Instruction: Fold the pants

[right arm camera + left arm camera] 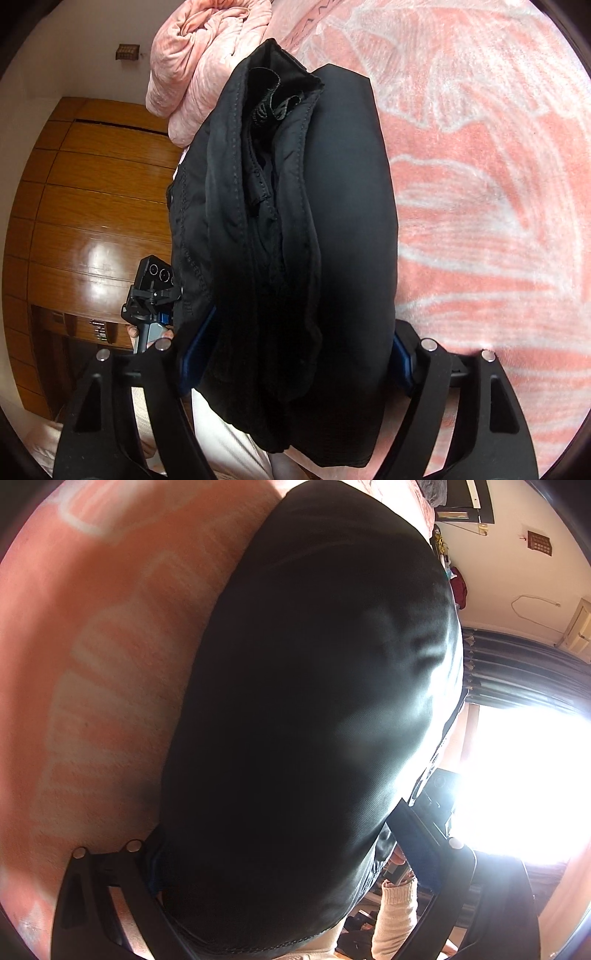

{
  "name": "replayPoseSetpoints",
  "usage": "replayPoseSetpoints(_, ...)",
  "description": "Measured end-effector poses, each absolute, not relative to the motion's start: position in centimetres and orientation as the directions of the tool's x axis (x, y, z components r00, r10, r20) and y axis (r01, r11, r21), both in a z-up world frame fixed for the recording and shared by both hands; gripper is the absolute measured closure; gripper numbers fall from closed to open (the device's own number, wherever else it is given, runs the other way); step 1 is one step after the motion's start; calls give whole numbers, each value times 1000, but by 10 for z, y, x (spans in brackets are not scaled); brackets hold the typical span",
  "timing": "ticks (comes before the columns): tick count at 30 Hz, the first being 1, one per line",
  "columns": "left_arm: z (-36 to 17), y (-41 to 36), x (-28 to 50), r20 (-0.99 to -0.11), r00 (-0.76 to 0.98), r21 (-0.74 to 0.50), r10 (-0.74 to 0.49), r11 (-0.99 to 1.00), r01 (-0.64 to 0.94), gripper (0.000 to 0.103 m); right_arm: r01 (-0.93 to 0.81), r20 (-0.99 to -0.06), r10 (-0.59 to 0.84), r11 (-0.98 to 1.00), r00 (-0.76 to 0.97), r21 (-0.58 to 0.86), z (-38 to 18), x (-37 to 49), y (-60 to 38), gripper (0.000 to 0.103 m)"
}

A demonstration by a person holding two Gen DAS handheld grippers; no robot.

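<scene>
The black pants (314, 701) fill most of the left wrist view, bunched between the fingers of my left gripper (295, 856), which is shut on them. In the right wrist view the pants (295, 240) hang as a thick folded stack with seams and waistband edges showing. My right gripper (295, 354) is shut on this stack, its blue pads (195, 350) pressed on both sides. The left gripper (151, 295) shows beyond the pants in the right wrist view, held in a hand. The pants are lifted above the pink bedspread (480, 184).
A rolled pink blanket (199, 55) lies at the head of the bed. A wooden wardrobe (92, 203) stands to the left. A bright window (524, 775) with dark curtains (517, 664) shows in the left wrist view. The person's sleeve (395, 915) is near the right finger.
</scene>
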State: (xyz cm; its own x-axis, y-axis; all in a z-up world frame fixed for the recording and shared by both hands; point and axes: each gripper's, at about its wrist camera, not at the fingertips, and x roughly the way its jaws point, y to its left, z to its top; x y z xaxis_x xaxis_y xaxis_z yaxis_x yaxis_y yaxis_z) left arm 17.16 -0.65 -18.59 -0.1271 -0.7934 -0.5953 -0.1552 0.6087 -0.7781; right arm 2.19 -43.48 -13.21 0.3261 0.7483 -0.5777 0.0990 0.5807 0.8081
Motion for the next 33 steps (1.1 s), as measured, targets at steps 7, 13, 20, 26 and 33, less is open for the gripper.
replayPoseSetpoints(7,-178,-6,168,-611,-100,-771,-785,619,-153,13,93,-545,757,552,361,828,-131,13,-438,48)
replayPoseSetpoints(13,-172,-1,168,-619,-70,-768,-782,622,-154,26,61,-565,719,595,405,801,-114,4,-431,62)
replayPoseSetpoints(20,-141,2,161,-659,35,-751,-751,656,-76,50,6,-624,654,688,428,726,-79,1,-408,66)
replayPoseSetpoints(26,-110,2,159,-655,134,-749,-743,663,14,61,-39,-629,626,723,461,690,-54,5,-395,67)
replayPoseSetpoints(33,-109,10,160,-583,191,-804,-790,595,6,64,-108,-632,575,778,520,619,-19,9,-397,67)
